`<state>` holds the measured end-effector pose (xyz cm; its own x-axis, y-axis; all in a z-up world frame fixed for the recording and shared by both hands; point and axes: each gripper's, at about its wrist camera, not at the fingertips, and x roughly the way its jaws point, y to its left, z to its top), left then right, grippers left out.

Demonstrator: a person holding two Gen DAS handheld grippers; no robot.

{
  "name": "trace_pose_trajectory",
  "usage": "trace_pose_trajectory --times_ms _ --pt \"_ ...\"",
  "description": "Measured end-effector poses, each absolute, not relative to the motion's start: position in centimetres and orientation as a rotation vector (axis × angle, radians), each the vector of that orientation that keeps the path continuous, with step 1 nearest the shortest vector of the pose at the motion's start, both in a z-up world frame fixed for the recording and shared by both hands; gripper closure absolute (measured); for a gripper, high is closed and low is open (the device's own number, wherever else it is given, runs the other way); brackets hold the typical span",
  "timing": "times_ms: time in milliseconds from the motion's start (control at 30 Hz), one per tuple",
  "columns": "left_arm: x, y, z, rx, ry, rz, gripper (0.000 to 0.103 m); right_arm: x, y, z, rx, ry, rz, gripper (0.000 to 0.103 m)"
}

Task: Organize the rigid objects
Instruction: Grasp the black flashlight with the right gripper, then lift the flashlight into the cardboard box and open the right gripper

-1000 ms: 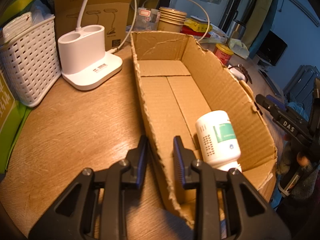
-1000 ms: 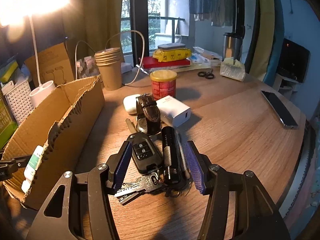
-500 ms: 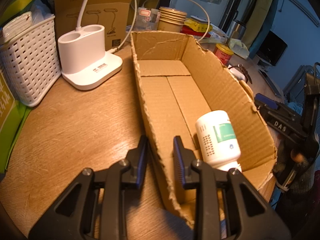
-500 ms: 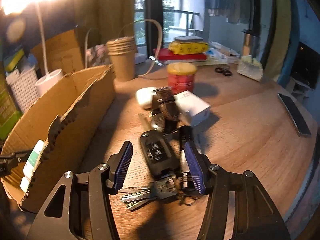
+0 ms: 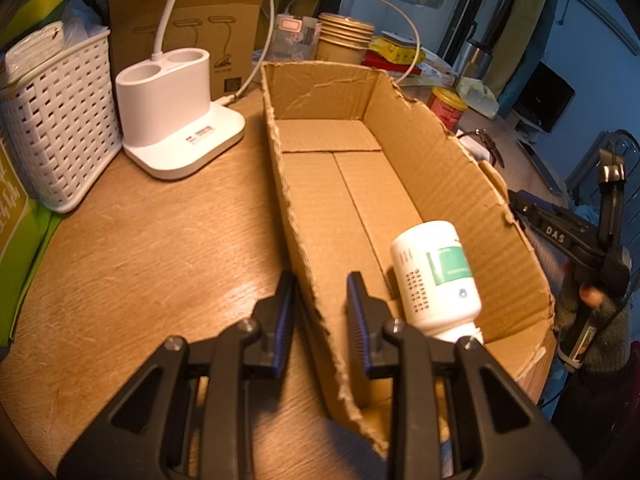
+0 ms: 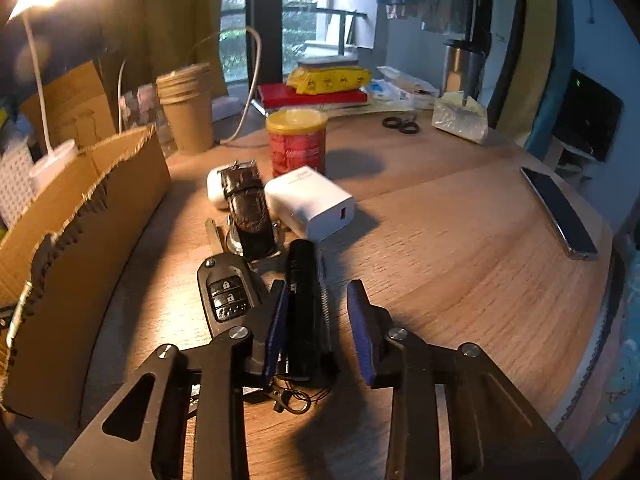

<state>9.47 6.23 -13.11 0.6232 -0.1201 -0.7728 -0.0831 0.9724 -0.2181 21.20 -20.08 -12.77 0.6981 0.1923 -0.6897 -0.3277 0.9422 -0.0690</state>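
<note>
My left gripper (image 5: 320, 312) straddles the near left wall of the open cardboard box (image 5: 460, 176); its jaws stand a little apart, not pressed on the wall. A white pill bottle (image 5: 436, 276) lies inside the box. My right gripper (image 6: 318, 320) is open, low over the table, with a black flashlight (image 6: 306, 300) lying between its jaws against the left one. A black car key (image 6: 226, 292) lies just left of it. A black-strapped watch (image 6: 248, 212), a white charger (image 6: 310, 202) and a white earbud case (image 6: 214, 190) lie beyond.
A red can with yellow lid (image 6: 297, 140), stacked paper cups (image 6: 186, 108), scissors (image 6: 400, 124) and a phone (image 6: 558, 212) are on the round wooden table. A white lamp base (image 5: 176, 120) and white basket (image 5: 56, 120) stand left of the box.
My right gripper has shifted right and narrowed, from straddling both the key and the flashlight to having only the flashlight between its jaws. The left gripper has not moved.
</note>
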Motion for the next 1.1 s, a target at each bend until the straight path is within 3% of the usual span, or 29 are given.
trace_pose_trajectory --times_ms 433,1100 --pt "9.4 6.2 -13.2 -0.244 0.9 -0.022 0.075 22.0 -19.4 -13.6 -0.241 0.791 0.283 0.081" --pt "9.5 6.1 -13.3 -0.248 0.9 -0.023 0.075 16.7 -19.3 -7.8 -0.177 0.603 0.364 0.081"
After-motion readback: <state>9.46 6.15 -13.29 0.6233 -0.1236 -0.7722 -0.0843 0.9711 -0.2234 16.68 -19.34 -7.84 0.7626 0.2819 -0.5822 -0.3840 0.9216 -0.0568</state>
